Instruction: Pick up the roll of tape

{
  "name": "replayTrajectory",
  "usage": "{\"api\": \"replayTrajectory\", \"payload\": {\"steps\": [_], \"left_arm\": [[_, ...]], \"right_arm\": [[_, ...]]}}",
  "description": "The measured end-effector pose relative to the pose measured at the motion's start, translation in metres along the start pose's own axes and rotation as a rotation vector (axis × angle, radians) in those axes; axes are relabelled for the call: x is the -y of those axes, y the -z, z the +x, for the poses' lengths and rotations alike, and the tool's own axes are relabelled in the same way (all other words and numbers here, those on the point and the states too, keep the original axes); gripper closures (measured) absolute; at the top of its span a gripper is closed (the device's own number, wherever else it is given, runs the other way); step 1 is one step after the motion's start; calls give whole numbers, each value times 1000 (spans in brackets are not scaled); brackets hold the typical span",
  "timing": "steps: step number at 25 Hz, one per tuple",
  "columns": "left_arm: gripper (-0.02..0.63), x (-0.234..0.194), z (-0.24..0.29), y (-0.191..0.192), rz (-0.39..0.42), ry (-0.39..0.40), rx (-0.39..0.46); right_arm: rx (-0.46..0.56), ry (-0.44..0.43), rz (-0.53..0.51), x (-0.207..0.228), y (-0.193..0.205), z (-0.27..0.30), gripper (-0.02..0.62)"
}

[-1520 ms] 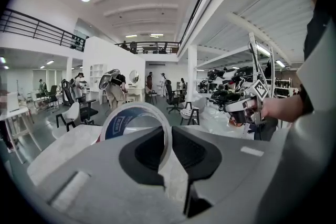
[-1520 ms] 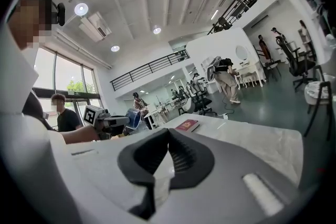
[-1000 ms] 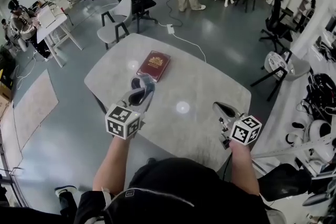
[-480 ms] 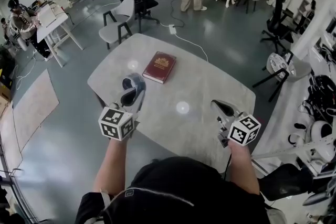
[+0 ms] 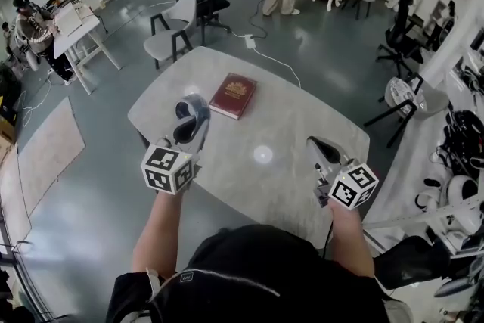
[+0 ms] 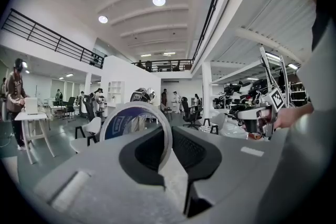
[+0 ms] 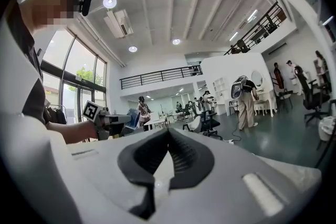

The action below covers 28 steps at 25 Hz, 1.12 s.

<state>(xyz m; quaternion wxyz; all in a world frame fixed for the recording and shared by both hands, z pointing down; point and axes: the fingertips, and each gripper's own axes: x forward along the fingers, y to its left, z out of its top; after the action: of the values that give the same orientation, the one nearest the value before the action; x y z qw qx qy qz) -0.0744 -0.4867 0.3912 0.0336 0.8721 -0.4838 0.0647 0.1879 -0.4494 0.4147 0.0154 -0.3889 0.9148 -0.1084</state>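
Note:
The roll of tape [image 5: 189,111] is a grey ring with a blue inner face, held on edge above the left part of the pale table [image 5: 302,125]. My left gripper [image 5: 193,134] is shut on it. In the left gripper view the roll [image 6: 118,122] stands upright between the jaws, and the left gripper [image 6: 169,131] pinches its right rim. My right gripper [image 5: 321,151] hovers over the table's right side, shut with nothing in it. In the right gripper view the right gripper [image 7: 168,131] has its tips together.
A dark red book [image 5: 233,94] lies on the table beyond the tape. A grey chair [image 5: 170,30] and a black chair [image 5: 208,4] stand past the far edge, with a white cable [image 5: 276,60] on the floor. People stand in the background.
My left gripper has carried the tape to the left, away from the book, and a little higher. The right gripper has risen slightly and rolled a little.

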Motion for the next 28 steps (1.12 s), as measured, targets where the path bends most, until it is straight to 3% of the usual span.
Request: {"api": "replayTrajectory", "payload": {"steps": [11, 28], "left_arm": [[552, 6, -1, -1, -42, 5, 10], [552, 12, -4, 8, -71, 16, -2]], "right_arm": [[-8, 7, -57, -11, -2, -4, 594], [-46, -23, -36, -17, 13, -2, 594]]}}
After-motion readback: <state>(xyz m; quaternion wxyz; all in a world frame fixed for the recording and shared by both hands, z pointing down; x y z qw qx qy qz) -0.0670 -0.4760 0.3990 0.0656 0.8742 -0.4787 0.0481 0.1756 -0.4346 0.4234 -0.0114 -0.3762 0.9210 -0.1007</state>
